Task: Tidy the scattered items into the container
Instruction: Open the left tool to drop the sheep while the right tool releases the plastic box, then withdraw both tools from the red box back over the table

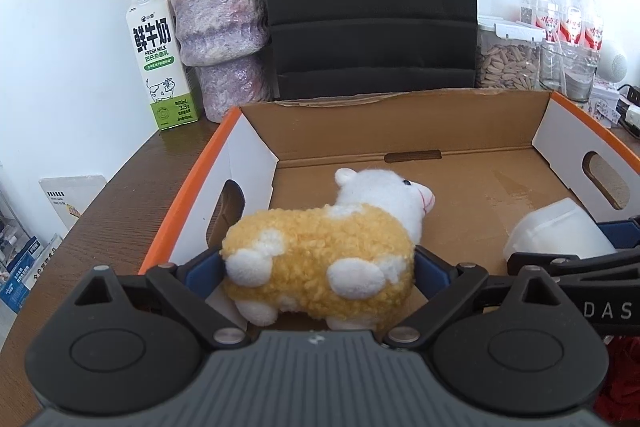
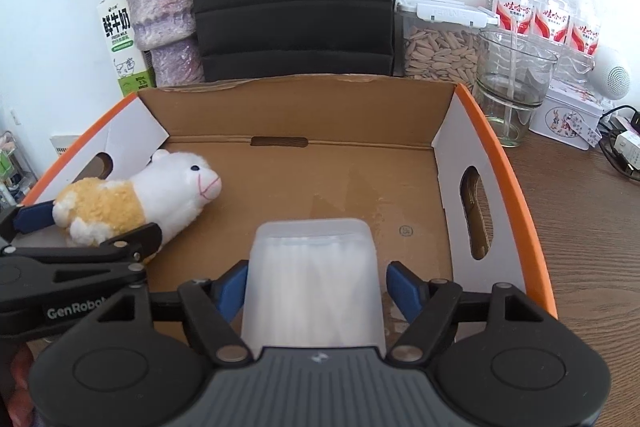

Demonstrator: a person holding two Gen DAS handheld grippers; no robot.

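I reference every position to the orange-edged, open-topped cardboard box [image 2: 500, 155].

Left gripper [image 1: 318, 267]: I have its jaws spread wide on either side of the yellow-and-white plush sheep toy [image 1: 324, 251]. The blue pads sit at the toy's flanks with no squeeze visible in the fleece, so I judge the toy released. It lies on its side on the box floor, near the left wall.

Right gripper [image 2: 316, 287]: the jaws stand partly open around the translucent white plastic tub [image 2: 316, 275]. A gap shows at the right pad; whether the left pad touches the tub I cannot tell. The tub rests on the box floor, towards the near right.

Box contents: toy and tub, well apart; both lie low, presumably set down rather than dropped.

Behind the box stand a milk carton [image 1: 160, 63], a purple vase [image 1: 220, 27] and a jar of seeds [image 2: 440, 47].
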